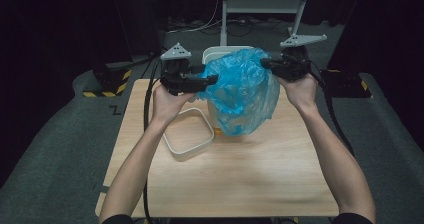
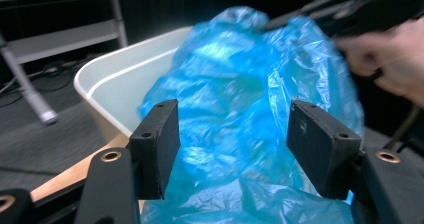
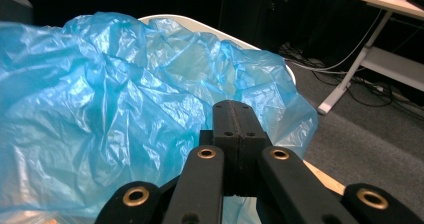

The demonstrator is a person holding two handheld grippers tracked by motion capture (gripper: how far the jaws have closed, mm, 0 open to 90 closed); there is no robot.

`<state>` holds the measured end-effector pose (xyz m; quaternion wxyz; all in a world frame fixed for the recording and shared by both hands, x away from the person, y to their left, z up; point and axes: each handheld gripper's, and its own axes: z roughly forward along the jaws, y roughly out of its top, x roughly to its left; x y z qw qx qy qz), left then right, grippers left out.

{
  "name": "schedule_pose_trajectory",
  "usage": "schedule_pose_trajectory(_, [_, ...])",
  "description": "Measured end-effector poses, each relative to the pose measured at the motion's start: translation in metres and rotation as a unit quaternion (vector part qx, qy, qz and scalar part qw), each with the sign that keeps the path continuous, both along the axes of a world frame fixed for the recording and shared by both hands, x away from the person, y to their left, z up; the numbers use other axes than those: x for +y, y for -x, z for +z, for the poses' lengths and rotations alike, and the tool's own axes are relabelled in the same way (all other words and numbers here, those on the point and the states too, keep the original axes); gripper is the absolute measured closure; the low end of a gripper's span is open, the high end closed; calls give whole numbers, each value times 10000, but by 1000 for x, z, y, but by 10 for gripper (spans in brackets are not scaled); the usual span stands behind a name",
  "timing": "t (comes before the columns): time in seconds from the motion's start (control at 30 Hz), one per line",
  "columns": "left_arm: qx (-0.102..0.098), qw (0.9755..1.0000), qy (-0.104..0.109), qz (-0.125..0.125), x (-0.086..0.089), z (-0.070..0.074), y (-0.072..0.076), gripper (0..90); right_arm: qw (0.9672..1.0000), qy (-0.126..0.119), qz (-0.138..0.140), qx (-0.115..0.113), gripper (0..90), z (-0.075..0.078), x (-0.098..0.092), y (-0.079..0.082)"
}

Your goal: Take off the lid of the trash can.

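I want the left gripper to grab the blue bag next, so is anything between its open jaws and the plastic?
Nothing visible blocks it. In the left gripper view the left gripper stands open with the blue bag directly ahead of its pads. The right gripper is shut at the bag's far edge, over the white bin.

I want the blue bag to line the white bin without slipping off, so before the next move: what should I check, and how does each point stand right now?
1. Right claw shut on the blue bag: ok, its pads meet with plastic pinched at them.
2. Left claw gripping the bag: not ok, its pads stand apart with plastic between them, not pressed.
3. Bag over the white bin: not ok, it is bunched at one side and the far rim is bare.
4. Bag mouth open: cannot tell, the plastic is crumpled.
5. White lid out of the way: ok, it lies on the table beside the bin.
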<state>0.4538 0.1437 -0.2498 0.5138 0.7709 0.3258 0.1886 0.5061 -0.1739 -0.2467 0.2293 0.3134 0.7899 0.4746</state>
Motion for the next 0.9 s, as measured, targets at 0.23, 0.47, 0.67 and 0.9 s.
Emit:
schedule_pose_trajectory(0.23, [-179, 9987, -374, 293, -2, -7, -6, 735, 10000, 75, 50, -21, 900, 2, 9, 0])
schedule_pose_trajectory(0.47, [-193, 9982, -423, 368, 0, -8, -16, 892, 9999, 79, 26, -91, 650, 3, 6, 5])
schedule_pose_trajectory(0.67, [-211, 9978, -420, 469, 4, -6, -23, 897, 9993, 208, -138, -287, 614, 6, -7, 20])
schedule_pose_trajectory(0.9, [-212, 9972, -368, 616, 6, -6, -35, 897, 9988, 420, -133, -207, 894, 3, -14, 17])
